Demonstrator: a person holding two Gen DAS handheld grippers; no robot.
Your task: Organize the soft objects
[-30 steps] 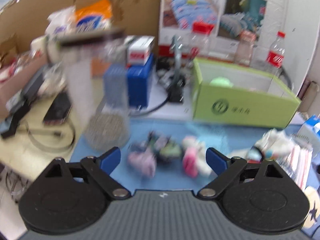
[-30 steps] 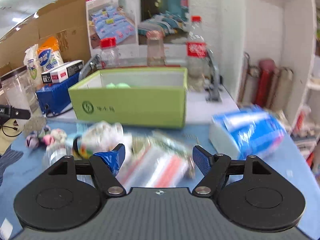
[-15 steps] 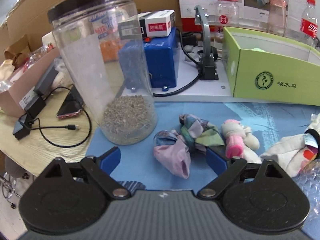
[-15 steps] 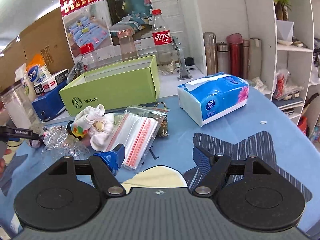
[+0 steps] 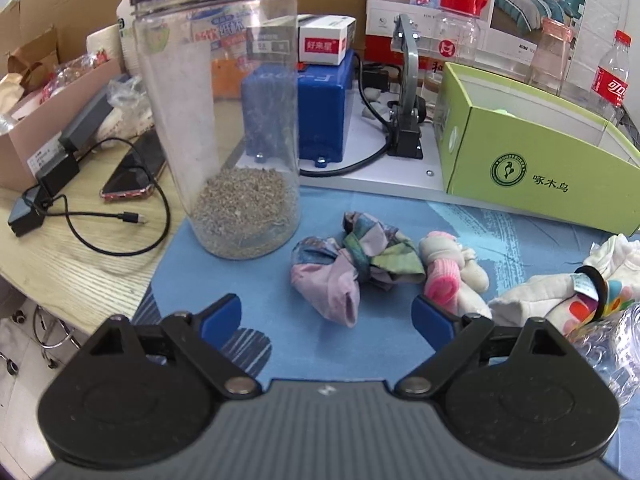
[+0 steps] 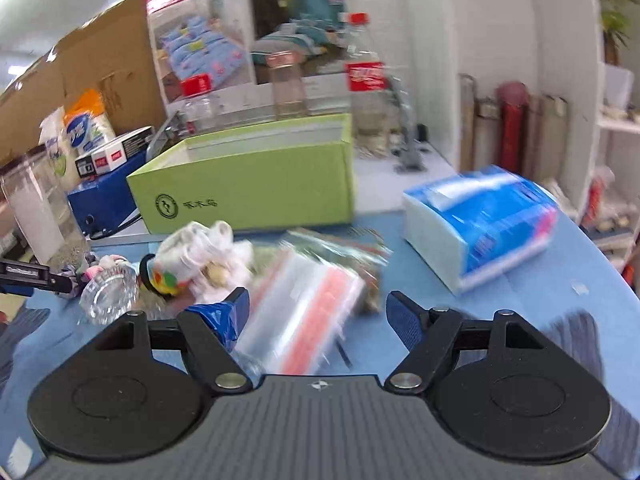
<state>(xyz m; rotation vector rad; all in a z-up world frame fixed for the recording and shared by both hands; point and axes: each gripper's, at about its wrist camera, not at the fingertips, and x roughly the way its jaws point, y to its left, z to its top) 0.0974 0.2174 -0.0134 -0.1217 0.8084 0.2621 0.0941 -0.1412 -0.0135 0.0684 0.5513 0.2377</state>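
step: judged, the left gripper (image 5: 326,314), jaws spread wide and empty, is lining up on the scrunchie (image 5: 352,264); come down so the fingers straddle its pinched middle, not the loose pink end, and close gently, since cloth should give.
right gripper (image 6: 318,312): jaws wide, empty, over the bag pack (image 6: 304,312); this view is blurred.
box (image 5: 532,168): green, open-topped, the likely bin; landmark for the rest.
jar (image 5: 224,120): left of the box, upright, grit at the bottom, just beside the scrunchie; keep the left finger off it.
scrunchie: in front of the box, on the blue cloth (image 5: 256,280).
sock roll (image 5: 444,276): pink and white, touching the scrunchie's right side.
white cloth (image 6: 200,252): in front of the box, rightward.
room: cluttered desk, wood top left of the cloth, bottles behind the box.
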